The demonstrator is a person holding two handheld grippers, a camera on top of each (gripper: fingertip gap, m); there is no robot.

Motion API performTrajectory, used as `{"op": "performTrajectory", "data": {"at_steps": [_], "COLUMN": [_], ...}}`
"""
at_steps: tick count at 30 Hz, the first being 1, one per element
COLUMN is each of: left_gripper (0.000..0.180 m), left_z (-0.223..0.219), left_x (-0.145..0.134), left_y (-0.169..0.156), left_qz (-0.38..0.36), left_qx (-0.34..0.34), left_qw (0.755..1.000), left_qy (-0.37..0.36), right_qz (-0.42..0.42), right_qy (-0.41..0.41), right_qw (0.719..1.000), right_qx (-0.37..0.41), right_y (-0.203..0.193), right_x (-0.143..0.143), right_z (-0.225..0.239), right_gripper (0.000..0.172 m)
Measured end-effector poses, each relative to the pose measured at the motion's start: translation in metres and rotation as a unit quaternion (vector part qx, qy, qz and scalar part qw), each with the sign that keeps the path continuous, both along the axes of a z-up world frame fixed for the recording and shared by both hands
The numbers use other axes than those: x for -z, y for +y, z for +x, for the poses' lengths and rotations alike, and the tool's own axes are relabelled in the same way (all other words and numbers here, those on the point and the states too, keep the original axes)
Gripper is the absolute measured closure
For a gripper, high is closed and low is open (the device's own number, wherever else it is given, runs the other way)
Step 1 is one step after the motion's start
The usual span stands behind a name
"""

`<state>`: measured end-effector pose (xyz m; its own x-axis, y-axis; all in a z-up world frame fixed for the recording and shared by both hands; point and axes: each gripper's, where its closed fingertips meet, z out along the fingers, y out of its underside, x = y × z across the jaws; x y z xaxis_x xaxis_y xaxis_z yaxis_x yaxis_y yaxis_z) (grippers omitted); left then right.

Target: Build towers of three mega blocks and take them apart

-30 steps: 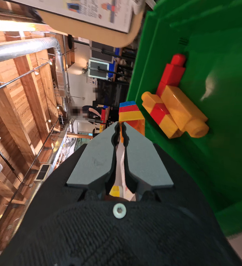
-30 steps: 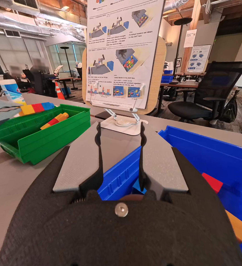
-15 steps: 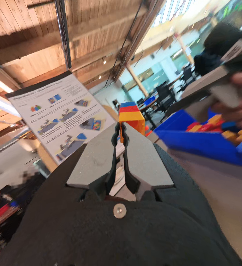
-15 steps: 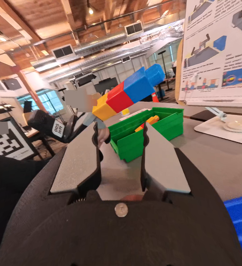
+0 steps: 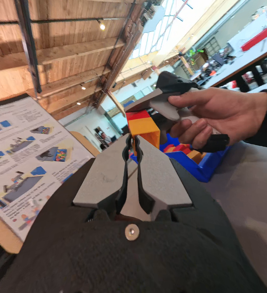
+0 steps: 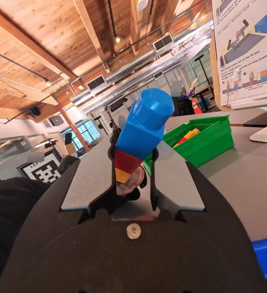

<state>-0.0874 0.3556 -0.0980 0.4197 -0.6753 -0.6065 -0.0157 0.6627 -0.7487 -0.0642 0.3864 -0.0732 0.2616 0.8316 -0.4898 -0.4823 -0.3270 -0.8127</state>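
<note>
A three-block tower is held in the air between both grippers. My left gripper [image 5: 133, 139] is shut on the open bottom wall of the yellow block [image 5: 144, 128], with the red block [image 5: 137, 115] beyond it. In the right wrist view the tower points toward the camera: blue block [image 6: 142, 126], red block [image 6: 126, 161], yellow block [image 6: 122, 176]. My right gripper [image 6: 133, 150] is closed on the blue block near its seam with the red one, and both pads touch its sides. In the left wrist view a right gripper finger [image 5: 145, 106] hides the blue block.
A green bin [image 6: 209, 145] on the grey table holds another tower [image 6: 186, 138]. A blue bin [image 5: 193, 166] with loose blocks sits behind the tower, and its corner also shows in the right wrist view [image 6: 266, 256]. An instruction board [image 5: 26, 142] stands on the table. A hand [image 5: 216, 114] holds the right gripper.
My left gripper carried the tower away from the green bin toward the right gripper. The right gripper turned to face it, and its open fingers closed onto the blue end.
</note>
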Motion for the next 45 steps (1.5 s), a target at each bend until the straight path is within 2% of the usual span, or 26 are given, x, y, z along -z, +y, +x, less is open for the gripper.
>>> {"op": "performTrajectory", "data": {"at_steps": [2,3,5,7,9,11,13,15,17,21,24,26,29,31,33,35,38,40,42,43,45], "left_gripper": [0.171,0.155,0.136,0.126,0.124,0.129,0.128,0.124,0.125,0.139,0.146,0.147,0.147,0.147,0.147,0.147,0.147,0.147,0.148,0.148,0.147], "left_z": [0.002,0.002,0.001,-0.002,-0.004,-0.003,0.001,0.005,0.009,0.01,0.01,0.012,0.014,0.016,0.018,0.021,0.022,0.019,0.022,0.024,0.025], "left_x": [0.012,0.018,0.027,0.029,0.029,0.031,0.038,0.043,0.044,0.041,0.044,0.049,0.058,0.06,0.06,0.065,0.083,0.09,0.094,0.093,0.095], "left_y": [-0.005,-0.006,-0.006,0.002,0.007,0.005,-0.003,-0.012,-0.017,-0.025,-0.026,-0.025,-0.028,-0.027,-0.021,-0.002,0.039,0.05,0.046,0.041,0.037], "left_qz": [-0.041,-0.078,-0.164,-0.239,-0.3,-0.345,-0.381,-0.399,-0.402,-0.41,-0.405,-0.399,-0.407,-0.406,-0.407,-0.4,-0.343,-0.298,-0.301,-0.315,-0.342], "left_qx": [0.052,0.08,0.132,0.154,0.179,0.21,0.241,0.264,0.275,0.297,0.3,0.283,0.281,0.275,0.256,0.191,0.022,-0.04,-0.023,0.001,0.028], "left_qw": [0.997,0.993,0.975,0.956,0.935,0.913,0.889,0.873,0.868,0.858,0.857,0.864,0.858,0.86,0.866,0.887,0.929,0.941,0.94,0.936,0.926], "left_qy": [0.031,0.046,0.073,0.073,0.065,0.062,0.081,0.097,0.098,0.092,0.107,0.12,0.142,0.144,0.137,0.128,0.138,0.153,0.162,0.158,0.16], "right_qz": [0.014,0.02,0.041,0.07,0.085,0.072,0.069,0.081,0.081,0.088,0.104,0.096,0.097,0.097,0.103,0.098,0.104,0.136,0.128,0.105,0.024], "right_qy": [-0.016,-0.039,-0.103,-0.153,-0.184,-0.199,-0.182,-0.166,-0.182,-0.219,-0.224,-0.205,-0.177,-0.193,-0.212,-0.242,-0.316,-0.325,-0.311,-0.321,-0.366], "right_qw": [1.0,0.999,0.994,0.986,0.979,0.977,0.98,0.981,0.978,0.968,0.966,0.97,0.976,0.973,0.97,0.965,0.924,0.89,0.867,0.86,0.838], "right_qx": [0.014,0.025,0.021,0.01,0.001,0.013,-0.029,-0.058,-0.069,-0.09,-0.081,-0.085,-0.087,-0.083,-0.053,0.017,0.188,0.289,0.367,0.383,0.403], "right_y": [-0.002,-0.002,-0.009,-0.019,-0.024,-0.017,-0.024,-0.033,-0.034,-0.04,-0.04,-0.04,-0.041,-0.041,-0.035,-0.015,0.02,0.025,0.031,0.037,0.053], "right_x": [-0.001,0.002,0.01,0.014,0.018,0.024,0.024,0.018,0.022,0.034,0.033,0.03,0.022,0.024,0.025,0.028,0.034,0.017,0.005,0.009,0.036], "right_z": [0.004,0.004,-0.001,-0.009,-0.016,-0.02,-0.031,-0.043,-0.05,-0.065,-0.062,-0.061,-0.057,-0.056,-0.053,-0.048,-0.032,-0.015,0.017,0.035,0.078], "right_gripper": [0.13,0.131,0.137,0.138,0.138,0.139,0.138,0.138,0.138,0.138,0.138,0.136,0.136,0.137,0.138,0.138,0.138,0.138,0.139,0.139,0.138]}}
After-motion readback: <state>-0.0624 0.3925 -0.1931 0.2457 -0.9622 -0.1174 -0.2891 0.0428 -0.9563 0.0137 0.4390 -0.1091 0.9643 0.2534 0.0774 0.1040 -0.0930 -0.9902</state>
